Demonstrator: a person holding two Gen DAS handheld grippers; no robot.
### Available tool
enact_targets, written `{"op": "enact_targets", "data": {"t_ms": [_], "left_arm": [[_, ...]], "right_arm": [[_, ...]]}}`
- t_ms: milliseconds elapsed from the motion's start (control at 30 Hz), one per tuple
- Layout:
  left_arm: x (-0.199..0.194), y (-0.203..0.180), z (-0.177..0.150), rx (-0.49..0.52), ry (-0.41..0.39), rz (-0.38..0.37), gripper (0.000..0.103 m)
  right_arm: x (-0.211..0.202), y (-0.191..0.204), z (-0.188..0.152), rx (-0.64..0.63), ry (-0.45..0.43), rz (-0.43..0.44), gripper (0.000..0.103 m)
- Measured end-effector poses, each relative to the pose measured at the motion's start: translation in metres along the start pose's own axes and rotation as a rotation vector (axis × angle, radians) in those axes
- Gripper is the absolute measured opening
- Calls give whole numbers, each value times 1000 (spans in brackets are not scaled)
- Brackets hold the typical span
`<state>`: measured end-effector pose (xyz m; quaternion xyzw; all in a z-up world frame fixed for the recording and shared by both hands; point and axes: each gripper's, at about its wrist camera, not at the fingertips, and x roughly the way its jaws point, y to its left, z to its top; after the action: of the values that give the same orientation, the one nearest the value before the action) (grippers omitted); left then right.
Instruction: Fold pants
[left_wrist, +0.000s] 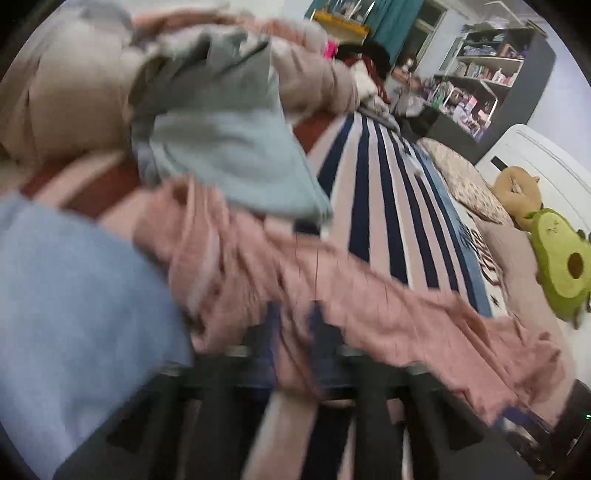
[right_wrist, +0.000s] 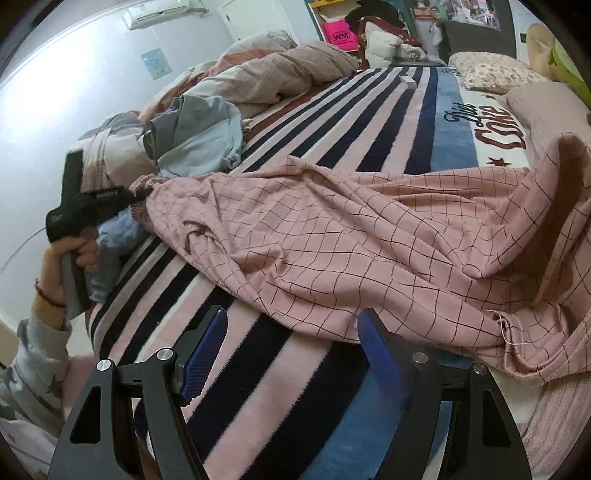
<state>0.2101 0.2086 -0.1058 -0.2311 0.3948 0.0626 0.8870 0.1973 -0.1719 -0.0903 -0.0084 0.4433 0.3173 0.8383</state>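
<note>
A big striped blanket (right_wrist: 295, 122) is covering the bed, with dark blue, pink and white stripes running away to the far side. On top of it the pink checked pants (right_wrist: 332, 236) are lying spread out and wrinkly — the waist end is at the left and the leg ends are bunching up at the right, near the edge. Behind the pants, at the far left, a puffy quilt (right_wrist: 266, 70) is sitting in a heap, and a pile of grey and pale blue clothes (right_wrist: 199, 136) is resting against it. A flowery pillow (right_wrist: 491, 74) is lying at the far right.

The right gripper (right_wrist: 291, 332) is hovering just above the near edge of the pants. Its blue pads (right_wrist: 201, 354) are standing wide apart, and nothing is between them.

The left gripper (left_wrist: 295, 325) is reaching into the waist end of the pants. The left wrist picture is very blurry, with pink cloth lying between the fingers — I cannot tell if they are pinching it. A hand (right_wrist: 68, 258) is holding its handle.
</note>
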Motion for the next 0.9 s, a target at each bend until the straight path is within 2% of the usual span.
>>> {"op": "enact_targets", "data": {"t_ms": [33,100,200,300,467,600,700,767,800,833,867,900], "left_arm": [[-1,0,-4,-5,19,-37,72],[1,-3,-10,-17,60,-81,73],[10,-10,-10,-28,95,-82,82],[26,-13,-10,-81,160,-75,83],[41,-10,-23,-186,262,-106,83],[49,-14,-20,-186,234,-68,83],[58,-19,-9,-191,174,-33,83],[67,-20,-1,-183,140,-12,80],[69,-21,1,-175,127,4,71],[70,-22,3,-158,110,21,57],[70,-22,5,-140,94,28,51],[69,-21,6,-134,87,23,39]], "right_arm": [[-1,1,0,-1,-2,1,70],[0,3,1,-4,-5,3,70],[2,8,2,-12,0,17,70],[5,15,4,-31,-2,32,70],[9,14,3,-25,-3,57,70],[13,12,2,-18,2,75,70],[18,12,3,-11,0,89,70],[18,12,3,-13,-1,95,70],[18,13,2,-14,-2,96,70],[18,13,2,-17,-3,97,70],[17,14,0,-19,-5,96,70],[16,13,0,-19,-6,92,70]]}}
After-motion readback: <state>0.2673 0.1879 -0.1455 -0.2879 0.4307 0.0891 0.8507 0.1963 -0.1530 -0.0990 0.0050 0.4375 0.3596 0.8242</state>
